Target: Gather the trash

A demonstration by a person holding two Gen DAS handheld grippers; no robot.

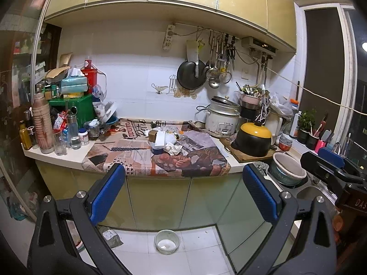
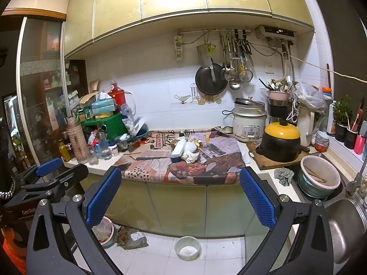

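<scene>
A pile of trash (image 1: 168,143) lies on the newspaper-covered counter (image 1: 137,155): a crumpled white tissue (image 1: 172,148), a long white box (image 1: 159,139), a small cardboard box (image 1: 153,134) and scraps. The pile also shows in the right wrist view (image 2: 188,150). My left gripper (image 1: 183,181) is open and empty, held back from the counter edge in front of the cabinet doors. My right gripper (image 2: 180,184) is open and empty, also short of the counter. Each gripper shows at the edge of the other's view (image 1: 330,167), (image 2: 55,174).
Bottles, jars and a green crate (image 1: 75,108) crowd the counter's left. A rice cooker (image 1: 221,120), a black pot with yellow lid (image 1: 252,141) on a board and a basin (image 1: 287,168) in the sink stand right. A white bowl (image 1: 167,241) and bags lie on the floor.
</scene>
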